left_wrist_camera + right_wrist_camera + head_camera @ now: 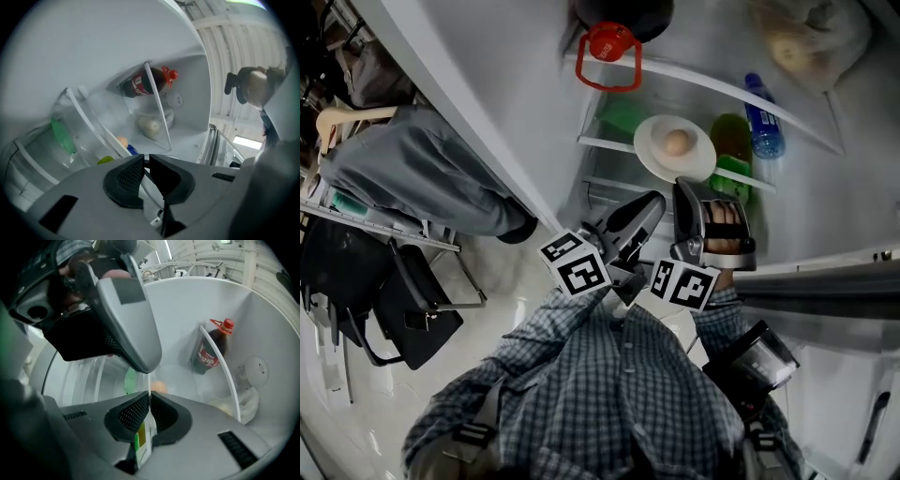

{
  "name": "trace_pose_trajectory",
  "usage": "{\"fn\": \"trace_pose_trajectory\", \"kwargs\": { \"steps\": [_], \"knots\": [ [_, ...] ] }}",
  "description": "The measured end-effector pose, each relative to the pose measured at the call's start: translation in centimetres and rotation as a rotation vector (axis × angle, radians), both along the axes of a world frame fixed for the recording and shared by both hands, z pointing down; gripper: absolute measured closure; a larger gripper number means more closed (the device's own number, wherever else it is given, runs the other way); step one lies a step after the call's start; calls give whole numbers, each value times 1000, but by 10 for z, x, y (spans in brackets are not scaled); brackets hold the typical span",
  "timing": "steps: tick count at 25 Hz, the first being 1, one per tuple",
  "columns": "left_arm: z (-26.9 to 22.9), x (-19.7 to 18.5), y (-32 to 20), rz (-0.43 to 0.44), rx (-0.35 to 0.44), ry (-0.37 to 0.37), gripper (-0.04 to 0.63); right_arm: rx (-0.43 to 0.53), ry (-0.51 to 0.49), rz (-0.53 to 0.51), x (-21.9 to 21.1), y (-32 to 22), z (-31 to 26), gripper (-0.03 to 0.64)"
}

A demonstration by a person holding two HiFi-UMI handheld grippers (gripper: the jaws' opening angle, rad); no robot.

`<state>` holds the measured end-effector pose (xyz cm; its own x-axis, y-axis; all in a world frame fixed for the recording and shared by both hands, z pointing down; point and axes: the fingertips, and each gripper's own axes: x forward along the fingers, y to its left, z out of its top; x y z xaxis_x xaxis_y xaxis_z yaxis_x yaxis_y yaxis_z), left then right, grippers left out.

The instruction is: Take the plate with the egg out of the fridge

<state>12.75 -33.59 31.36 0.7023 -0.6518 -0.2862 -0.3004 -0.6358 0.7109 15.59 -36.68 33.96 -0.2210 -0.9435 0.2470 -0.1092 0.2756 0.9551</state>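
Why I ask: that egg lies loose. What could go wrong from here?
The right claw pinches only the plate rim, so the plate may tip and the egg roll off. The green bottle stands right beside the plate and could be knocked on the way out.

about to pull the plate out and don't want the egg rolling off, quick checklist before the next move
1. Right gripper shut on the rim of the plate: ok
2. Egg near the middle of the plate: ok
3. Left gripper sharing the hold: cannot tell; its jaws stand nearly together by the rim
4. Green bottle clear of the plate: cannot tell; it stands right beside it
5. Plate level: cannot tell
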Motion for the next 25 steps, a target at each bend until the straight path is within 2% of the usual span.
{"fn": "trace_pose_trajectory", "kwargs": {
  "steps": [4, 7, 14, 25],
  "knots": [
    [9, 1, -10, 25, -141, 164, 502, 9, -11, 4, 4, 3, -1, 595],
    [14, -3, -17, 10, -230, 280, 497, 8, -23, 6, 8, 7, -2, 595],
    [18, -9, -34, -1, -347, 436, 497, 24, 10, -20, 11, 16, -2, 595],
    [17, -12, -49, -5, -404, 523, 497, 55, 66, -75, 12, 25, -4, 595]
  ]
}}
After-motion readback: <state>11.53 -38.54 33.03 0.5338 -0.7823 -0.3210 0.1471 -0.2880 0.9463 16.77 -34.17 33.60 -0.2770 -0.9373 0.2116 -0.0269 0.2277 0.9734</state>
